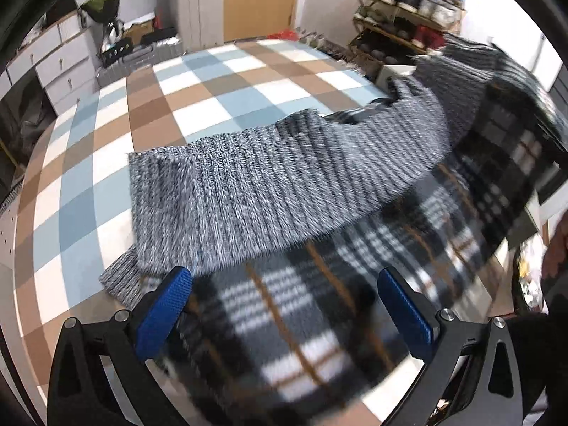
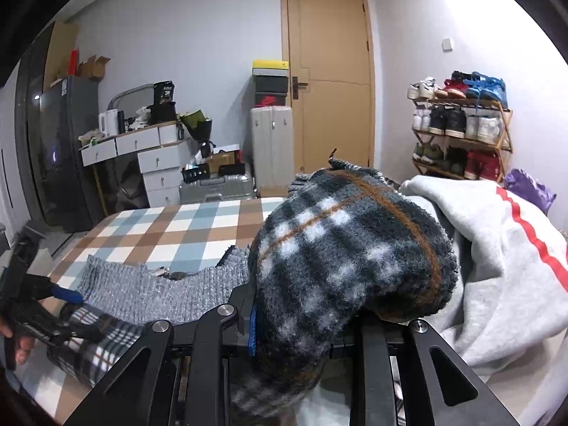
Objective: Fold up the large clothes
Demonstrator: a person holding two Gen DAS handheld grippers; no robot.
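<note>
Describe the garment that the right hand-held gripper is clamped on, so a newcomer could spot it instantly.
Start at the checked bed cover. The plaid fleece garment bulges over the right hand-held gripper at its near edge, running to the left hand-held gripper. Dark plaid with white squares and orange-brown lines separates it from the grey ribbed knit and the pale grey sweatshirt.

- Left black two-finger gripper with blue textured pads [image 1: 284,305]: jaws spread wide, both pads bare; nothing pinched between them; tilted downward, low over the surface
- Same left gripper visible from the right wrist view at far left [image 2: 67,296]; a bare hand [image 2: 17,344] wraps its handle, fingertips showing
- Right black two-finger gripper with blue pad edge [image 2: 301,330]: jaws drawn in tight on a bulging fold of dark plaid fleece garment [image 2: 348,248]; only one pad edge shows, the other hidden; held level, pointing forward
</note>
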